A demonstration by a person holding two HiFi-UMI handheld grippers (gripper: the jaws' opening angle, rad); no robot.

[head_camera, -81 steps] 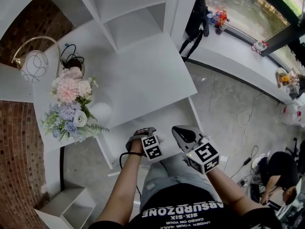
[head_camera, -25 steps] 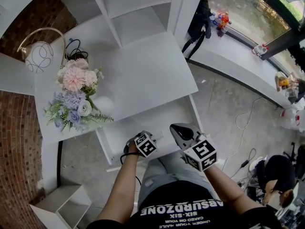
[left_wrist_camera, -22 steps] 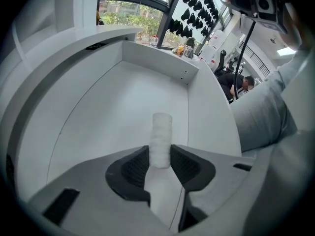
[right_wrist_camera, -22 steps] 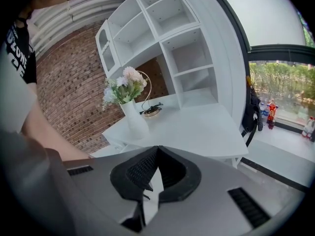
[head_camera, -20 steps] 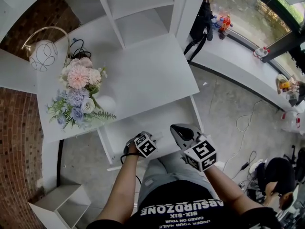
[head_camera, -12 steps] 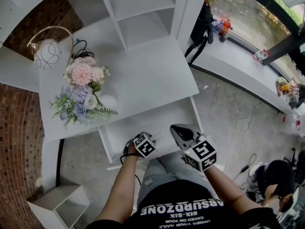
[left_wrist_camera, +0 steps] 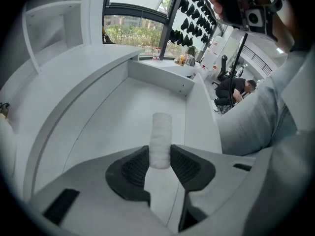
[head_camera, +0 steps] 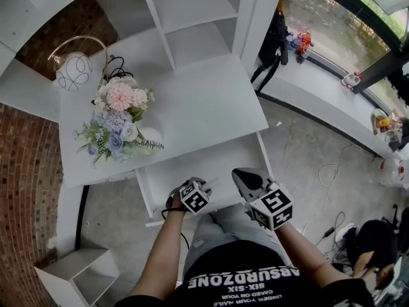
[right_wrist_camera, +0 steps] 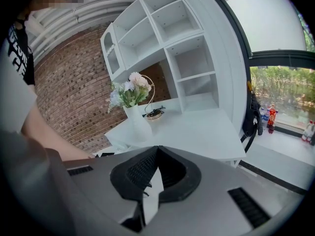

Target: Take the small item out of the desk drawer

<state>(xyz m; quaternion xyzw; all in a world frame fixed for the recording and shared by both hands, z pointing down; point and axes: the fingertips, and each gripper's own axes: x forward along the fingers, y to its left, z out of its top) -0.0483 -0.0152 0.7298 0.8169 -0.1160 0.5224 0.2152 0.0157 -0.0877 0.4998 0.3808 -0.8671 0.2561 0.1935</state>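
Left gripper (head_camera: 207,185) hangs over the open drawer (head_camera: 167,174) under the white desk (head_camera: 211,107) in the head view. Its marker cube covers the jaws, so the grip cannot be read here. The right gripper (head_camera: 238,173) is just beside it.

The left gripper view settles it: the left gripper (left_wrist_camera: 160,163) pinches a small white roll (left_wrist_camera: 161,139) upright between its pads, above the drawer floor (left_wrist_camera: 123,117).

The right gripper view shows the right gripper (right_wrist_camera: 156,154) with its jaws pressed together at the tips and nothing between them. It faces the desk (right_wrist_camera: 197,127) and a vase of flowers (right_wrist_camera: 132,102).
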